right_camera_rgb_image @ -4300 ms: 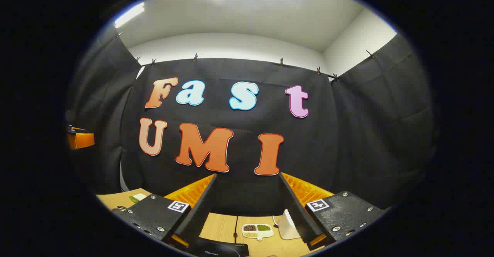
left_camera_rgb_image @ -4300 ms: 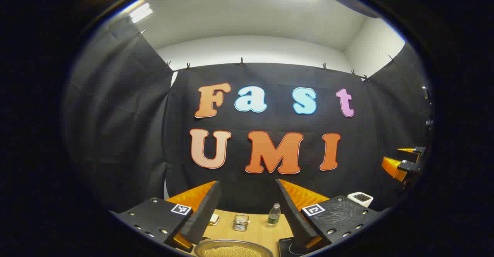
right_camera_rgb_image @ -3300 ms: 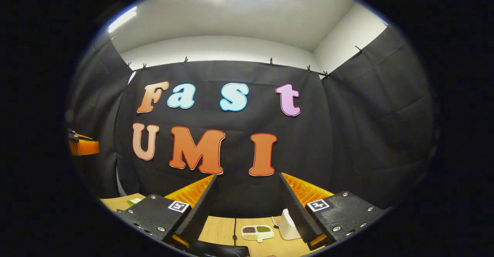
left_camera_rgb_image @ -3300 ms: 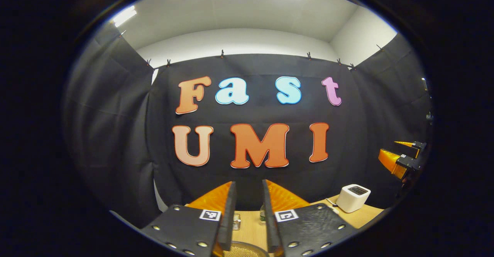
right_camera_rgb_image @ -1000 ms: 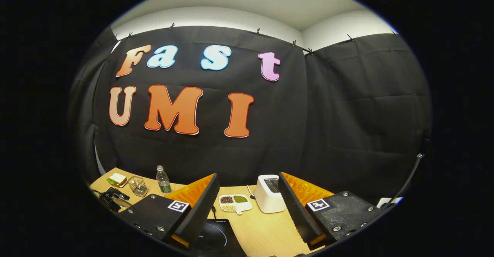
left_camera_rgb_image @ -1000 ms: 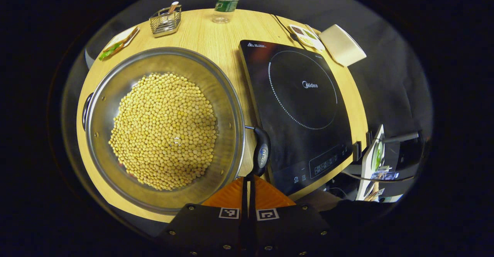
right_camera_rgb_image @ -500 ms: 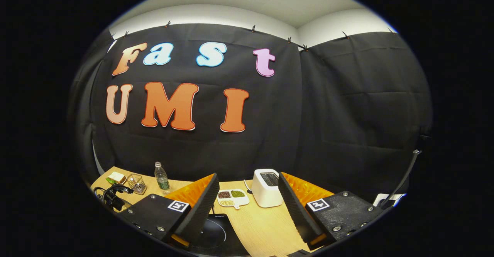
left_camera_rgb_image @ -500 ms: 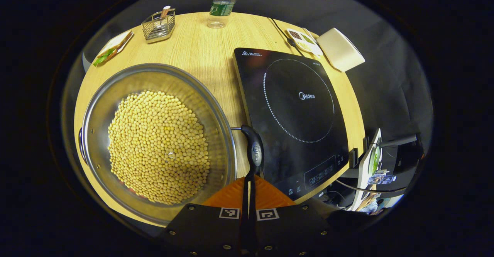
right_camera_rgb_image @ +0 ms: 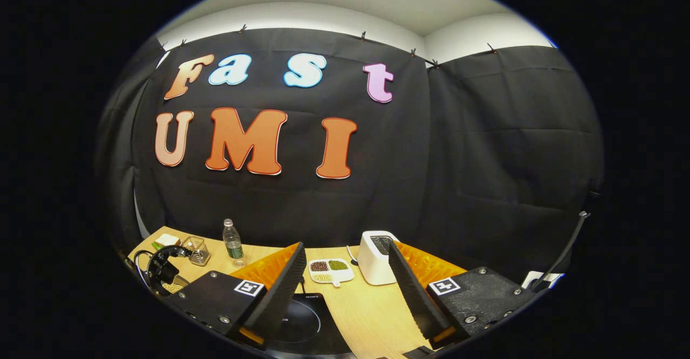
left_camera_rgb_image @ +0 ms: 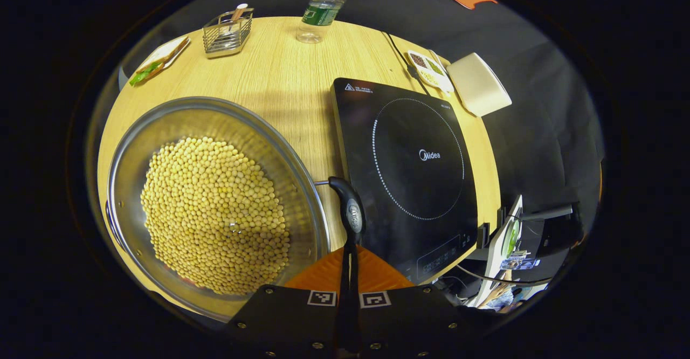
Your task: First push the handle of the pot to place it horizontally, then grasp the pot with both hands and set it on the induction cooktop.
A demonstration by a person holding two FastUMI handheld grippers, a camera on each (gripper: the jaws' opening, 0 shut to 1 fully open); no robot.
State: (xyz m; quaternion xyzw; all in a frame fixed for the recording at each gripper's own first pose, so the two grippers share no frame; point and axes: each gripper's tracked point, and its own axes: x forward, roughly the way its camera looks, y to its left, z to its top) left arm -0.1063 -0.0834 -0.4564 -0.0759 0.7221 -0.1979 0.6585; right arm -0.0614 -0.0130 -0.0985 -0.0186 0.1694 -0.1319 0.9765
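The left gripper, jaws closed on nothing, meets the handle beside the pot to push it; the right gripper waits open and empty.

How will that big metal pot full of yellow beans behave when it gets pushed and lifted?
The pot is probably heavy, since beans fill much of its wide bowl. Its smooth metal may slide easily on the wooden table. Tilted during a lift, the loose beans could shift or spill, as there is no lid. The black handle looks stiff enough to push.

right gripper: fingers spread, above table | cooktop below | toaster ahead
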